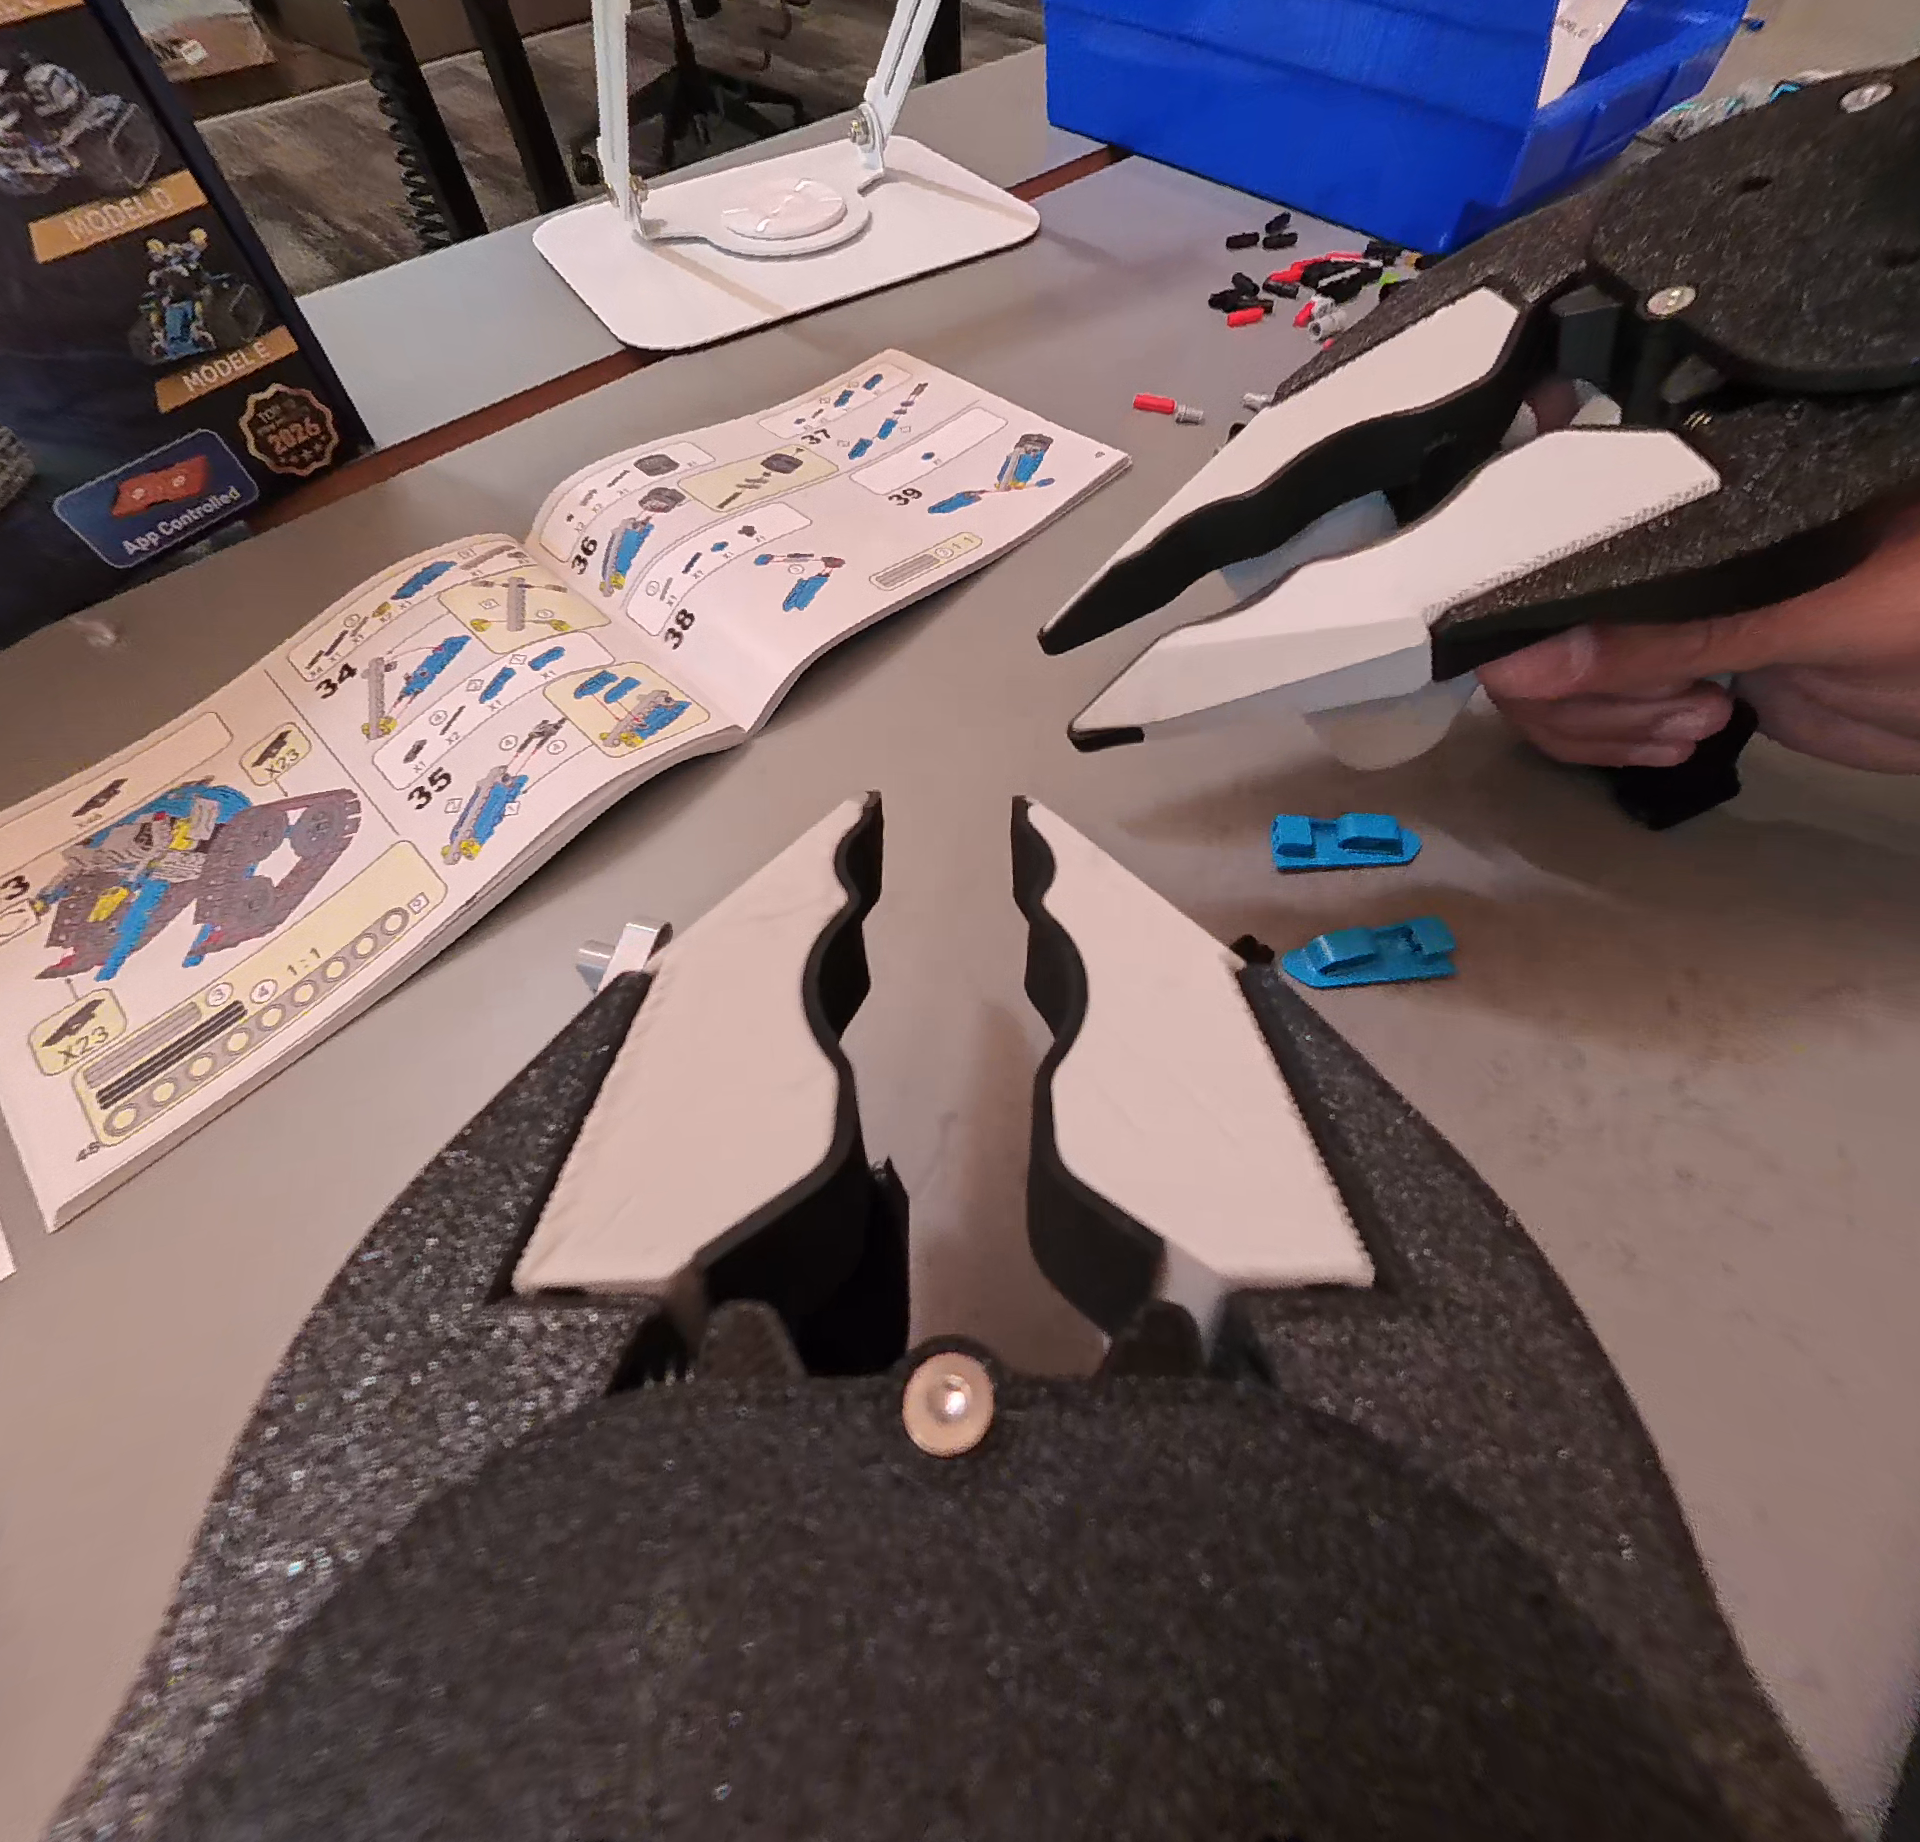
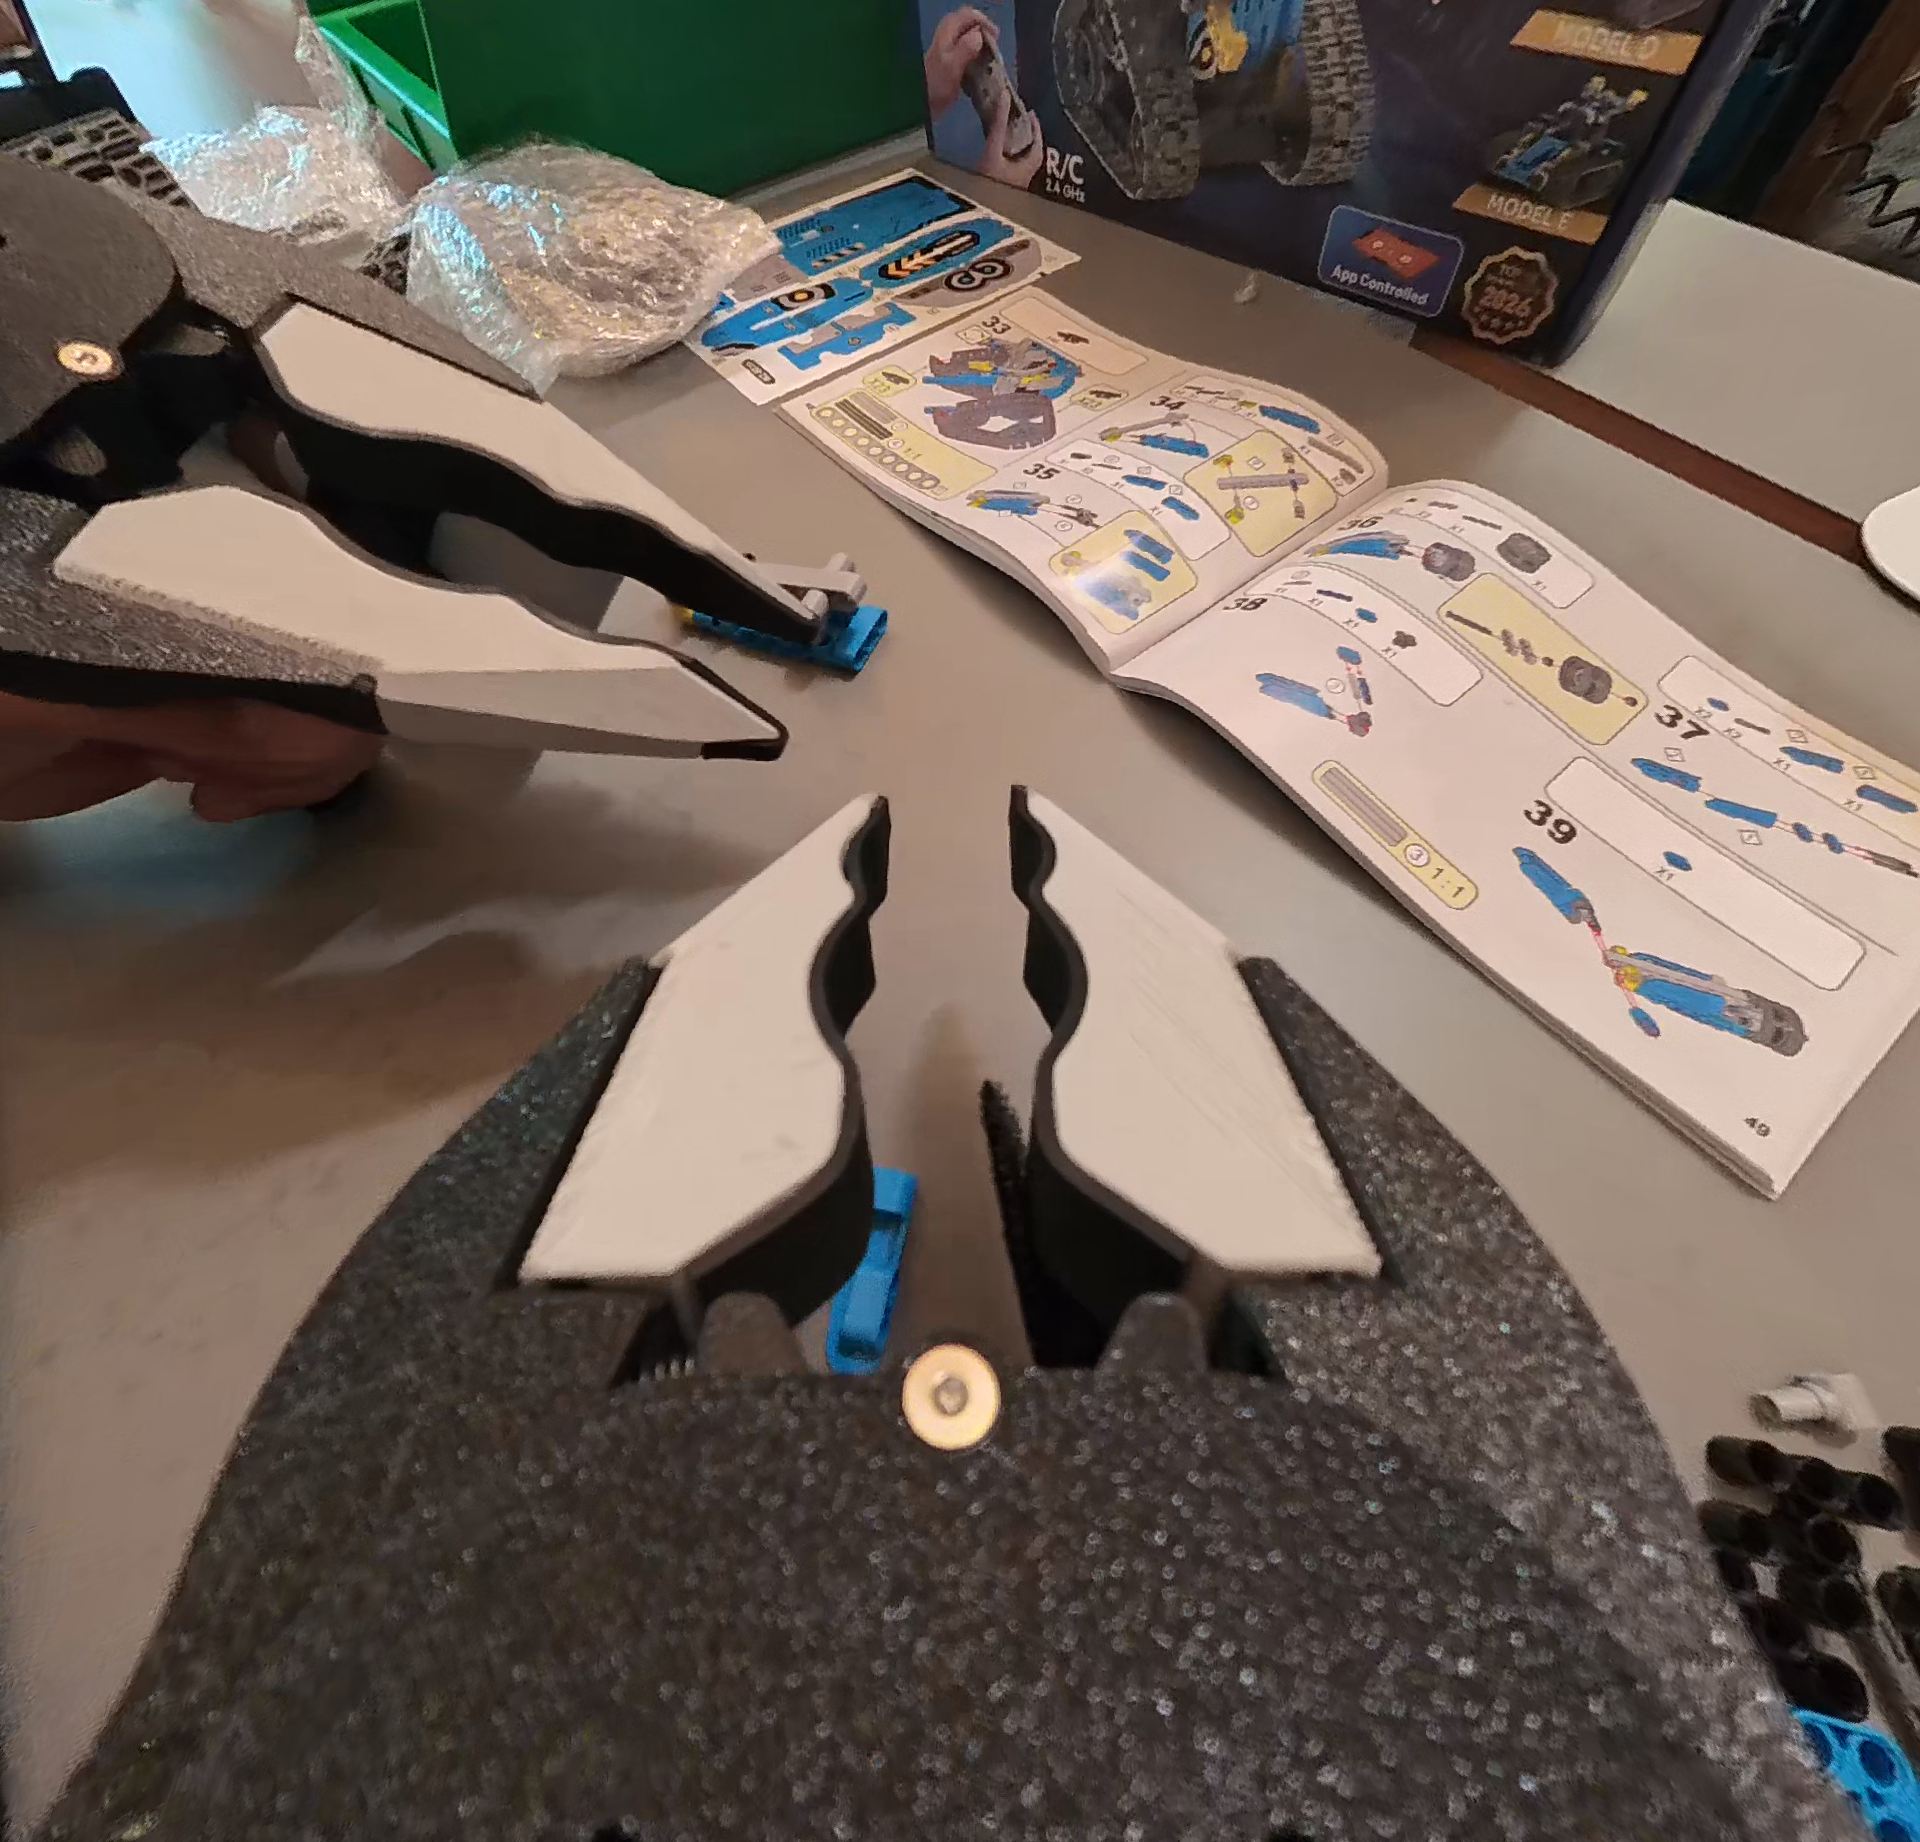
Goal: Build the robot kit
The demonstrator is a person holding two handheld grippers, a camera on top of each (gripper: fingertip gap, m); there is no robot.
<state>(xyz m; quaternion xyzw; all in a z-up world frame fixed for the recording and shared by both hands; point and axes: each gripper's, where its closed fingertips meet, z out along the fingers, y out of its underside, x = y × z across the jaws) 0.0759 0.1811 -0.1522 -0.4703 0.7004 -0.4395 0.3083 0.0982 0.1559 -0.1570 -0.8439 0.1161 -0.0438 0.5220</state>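
Observation:
My left gripper (image 1: 945, 805) is open and empty, low over the grey table (image 1: 1558, 1169). A small grey and blue brick assembly (image 2: 831, 613) lies on the table just outside its left finger; in the left wrist view only its grey end (image 1: 623, 945) shows. My right gripper (image 2: 948, 803) is open and empty, and it also shows in the left wrist view (image 1: 1065, 691), held by a hand. Two blue pieces (image 1: 1345, 842) (image 1: 1371, 951) lie on the table below it. One blue piece (image 2: 873, 1273) shows under its fingers. The left gripper also shows in the right wrist view (image 2: 795, 680).
An open instruction booklet (image 1: 520, 753) (image 2: 1351, 701) lies ahead, with a sticker sheet (image 2: 883, 275) and a bubble-wrap bag (image 2: 582, 244) behind it. The kit box (image 2: 1351, 78), green bins (image 2: 623, 26), a blue bin (image 1: 1351, 57), a white lamp base (image 1: 779, 223) and loose pins (image 1: 1309, 280) (image 2: 1808, 1522) ring the table. Spacing between my two grippers at the tips: around 4 cm.

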